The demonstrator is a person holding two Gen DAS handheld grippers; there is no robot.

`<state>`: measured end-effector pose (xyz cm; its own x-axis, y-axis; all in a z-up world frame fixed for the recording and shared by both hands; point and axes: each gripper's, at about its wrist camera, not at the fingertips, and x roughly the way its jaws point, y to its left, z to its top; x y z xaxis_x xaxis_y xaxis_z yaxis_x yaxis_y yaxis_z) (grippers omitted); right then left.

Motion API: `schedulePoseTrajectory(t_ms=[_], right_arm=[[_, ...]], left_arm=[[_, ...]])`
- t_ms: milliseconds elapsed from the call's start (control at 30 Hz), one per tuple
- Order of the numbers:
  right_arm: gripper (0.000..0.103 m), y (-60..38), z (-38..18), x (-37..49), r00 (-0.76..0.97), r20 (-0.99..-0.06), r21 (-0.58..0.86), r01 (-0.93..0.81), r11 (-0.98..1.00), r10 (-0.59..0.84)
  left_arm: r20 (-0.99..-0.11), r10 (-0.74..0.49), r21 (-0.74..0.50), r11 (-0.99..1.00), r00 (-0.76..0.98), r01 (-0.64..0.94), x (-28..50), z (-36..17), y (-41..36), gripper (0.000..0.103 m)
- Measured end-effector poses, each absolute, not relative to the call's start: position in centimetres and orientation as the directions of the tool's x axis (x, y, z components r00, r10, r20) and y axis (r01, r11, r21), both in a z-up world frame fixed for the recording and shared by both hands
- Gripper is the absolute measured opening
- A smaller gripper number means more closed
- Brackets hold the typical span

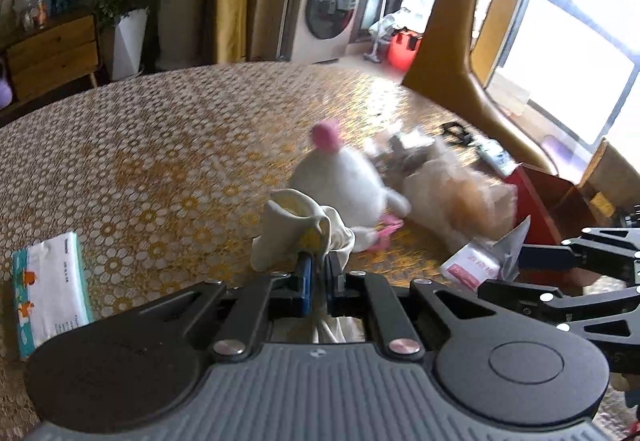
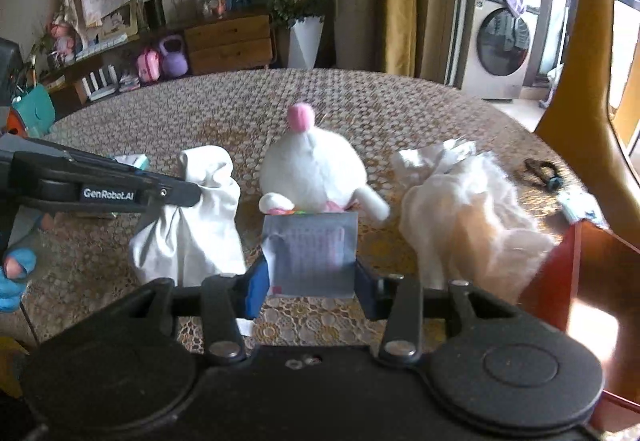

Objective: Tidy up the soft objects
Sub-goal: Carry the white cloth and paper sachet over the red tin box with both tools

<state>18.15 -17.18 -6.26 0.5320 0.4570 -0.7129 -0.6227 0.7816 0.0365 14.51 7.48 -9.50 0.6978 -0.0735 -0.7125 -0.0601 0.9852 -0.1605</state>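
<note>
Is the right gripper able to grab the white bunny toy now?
Probably not yet: the right gripper is shut on a packet, so its fingers are full, though the bunny toy sits just ahead.

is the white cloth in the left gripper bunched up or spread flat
Bunched up. The white cloth hangs in crumpled folds, pinched at its middle by the left gripper, with loose ends on both sides of the jaws.

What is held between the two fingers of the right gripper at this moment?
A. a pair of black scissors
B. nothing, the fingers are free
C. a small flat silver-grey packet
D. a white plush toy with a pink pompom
C: in the right wrist view the right gripper has its blue-padded fingers pressed on both sides of the small flat silver-grey packet, while the white plush toy with a pink pompom lies behind it on the table.
</note>
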Motion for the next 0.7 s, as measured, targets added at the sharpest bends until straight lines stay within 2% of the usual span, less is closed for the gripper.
schedulePoseTrajectory(t_ms=[333,700], right_arm=[[0.044,-21.0,-2.0,16.4,0.587,-0.675,0.012,-0.597,0.802,0.447],[0.044,-26.3,0.2,16.9,0.642,-0.664,-0.007,-0.518,0.855,0.383]], left_arm=[[-0.674,-0.162,-0.192,0.981,0.721,0.041,13.8,-3.7,3.4,0.007],[-0.651,-0.255,-0.181,0.967,0.715,0.180,15.9,0.5,-2.8,0.007]])
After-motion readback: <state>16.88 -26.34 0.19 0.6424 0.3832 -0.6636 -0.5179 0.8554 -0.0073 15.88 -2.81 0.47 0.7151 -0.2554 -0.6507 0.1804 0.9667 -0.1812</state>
